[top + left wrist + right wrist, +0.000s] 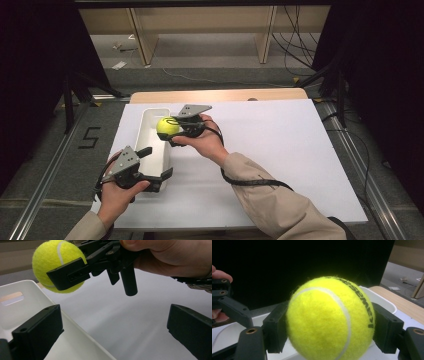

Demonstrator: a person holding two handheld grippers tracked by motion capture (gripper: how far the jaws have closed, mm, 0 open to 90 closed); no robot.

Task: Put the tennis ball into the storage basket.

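The right gripper [172, 131], clamping the tennis ball [167, 126], is hovering over the white bin's [145, 131] right rim; left gripper [152, 162] is gaping at its near end

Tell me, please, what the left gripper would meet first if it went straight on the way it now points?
Probably the right gripper with the tennis ball it holds, straight ahead in the left gripper view, above the white bin. Depth is hard to judge; the left gripper might pass beneath them.
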